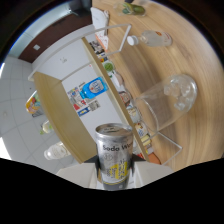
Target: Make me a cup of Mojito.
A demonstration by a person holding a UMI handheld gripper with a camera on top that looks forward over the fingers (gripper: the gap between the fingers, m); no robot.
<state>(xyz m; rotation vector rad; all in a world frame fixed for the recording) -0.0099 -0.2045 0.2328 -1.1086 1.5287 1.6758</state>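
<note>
Gripper view showed a silver can (114, 155) marked "Soda" held up close to the lens, sitting between the two pale fingers of the gripper (114, 176), which were closed against its sides and gripped it. The can had a yellow patch low on its label and its rim stood just above the fingers. The whole scene was tipped over sideways, so the wooden table (150, 55) ran up behind the can like a wall. Beyond the can, a clear drinking glass (167, 102) stood on that table, with a rounded clear shape, perhaps ice, showing at its far end. Farther along the table stood a small clear bottle (150, 38) with a white cap, well apart from the glass. A thin white wire frame (112, 35) stood near the bottle, and another bit of wire lay by the glass. Along the table's edge ran a row of small packets and printed cards (120, 90), too small to read. Off the table's side were a wooden panel (57, 107) and a white surface bearing a blue label (93, 89). Past those was pale tiled floor (15, 110).
</note>
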